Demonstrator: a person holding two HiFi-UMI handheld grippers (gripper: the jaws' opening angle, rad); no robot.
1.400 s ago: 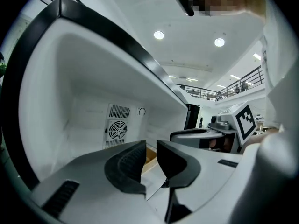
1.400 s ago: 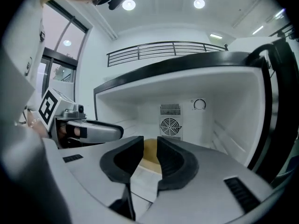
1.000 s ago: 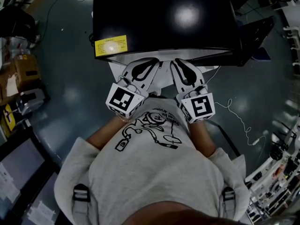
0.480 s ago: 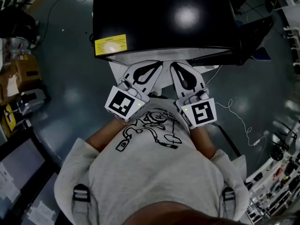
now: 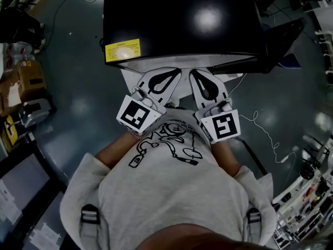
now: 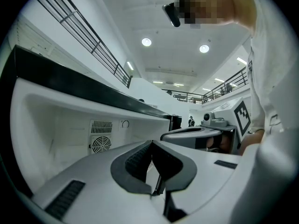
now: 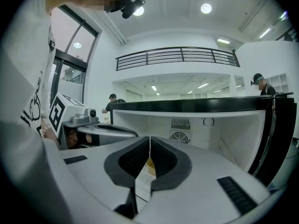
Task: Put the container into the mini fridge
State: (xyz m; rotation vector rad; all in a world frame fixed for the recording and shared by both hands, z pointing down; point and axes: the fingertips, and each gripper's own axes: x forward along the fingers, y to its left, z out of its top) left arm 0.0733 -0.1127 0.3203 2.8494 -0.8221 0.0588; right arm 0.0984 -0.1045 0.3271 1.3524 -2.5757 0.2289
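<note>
Both hand-held grippers are held side by side close to the chest. They are aimed roughly level into the open mini fridge, with tips converging under its black top edge.

Left hand-held gripper: its marker cube is toward the body and the left forearm is angled in from the left. The jaws are seen pressed together at the tips, with nothing between them.

Right hand-held gripper: its cube sits against the grey shirt and the right forearm is tucked along the right side. The jaws have just been closing and are met along the seam, with nothing gripped.

The white fridge interior, with a fan grille on its back wall, is faced by both grippers. The door is swung open to the right.

A tan-and-white item is glimpsed through the opening behind the right pads, low on the fridge floor and clear of them. Whether it is the container cannot be told.
</note>
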